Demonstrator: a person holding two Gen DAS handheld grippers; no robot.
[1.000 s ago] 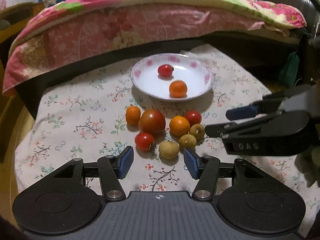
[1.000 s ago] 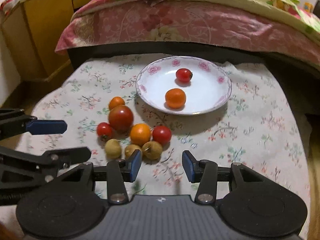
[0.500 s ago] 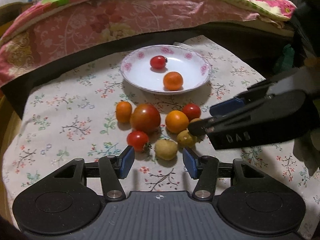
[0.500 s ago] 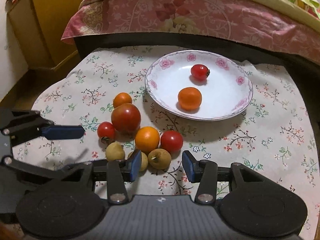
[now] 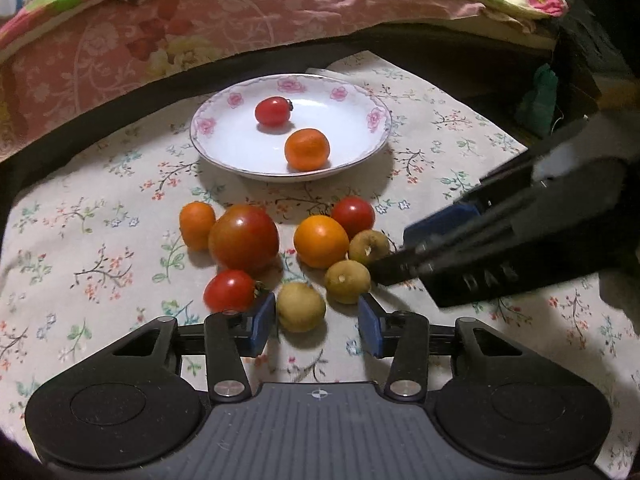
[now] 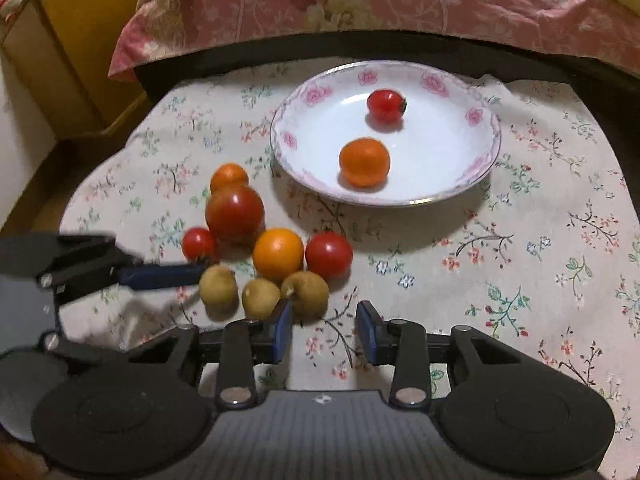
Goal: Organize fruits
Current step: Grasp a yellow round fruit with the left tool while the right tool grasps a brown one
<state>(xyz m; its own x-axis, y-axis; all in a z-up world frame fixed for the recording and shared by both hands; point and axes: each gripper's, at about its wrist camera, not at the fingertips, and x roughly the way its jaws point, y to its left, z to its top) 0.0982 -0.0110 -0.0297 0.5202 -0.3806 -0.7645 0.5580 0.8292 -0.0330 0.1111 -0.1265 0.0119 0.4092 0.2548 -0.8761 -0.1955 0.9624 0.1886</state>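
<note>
A: Reading from left to right, what does the left wrist view show?

B: A floral cloth [image 5: 100, 208] covers the bench. On it a small orange fruit [image 5: 197, 225] touches a large tomato [image 5: 243, 238], with a small red tomato [image 5: 229, 290] below them. The left hand-held gripper [image 5: 316, 322] points down at the cluster, its jaws apart and closing. A pale yellow-brown fruit [image 5: 301, 307] lies between its blue pads, just inside the left one; neither pad presses on it.

A: And further right?

B: An orange [image 5: 321, 241], a second red tomato [image 5: 353, 216] and two more brown fruits [image 5: 347, 282] [image 5: 369, 247] lie touching one another. Behind the cluster stands the plate [image 5: 372, 120], holding a red tomato [image 5: 273, 111] and an orange fruit [image 5: 307, 149].

A: Where is the right hand-held gripper?

B: In the right wrist view the right hand-held gripper [image 6: 323, 328] hangs just in front of the cluster's right end. Its jaws are apart and closing, with only cloth between the tips. The nearest brown fruit [image 6: 307, 292] lies just beyond its left pad; whether they touch cannot be told.

A: What lies behind the bench?

B: A bed under a pink floral quilt [image 5: 240, 12].
</note>
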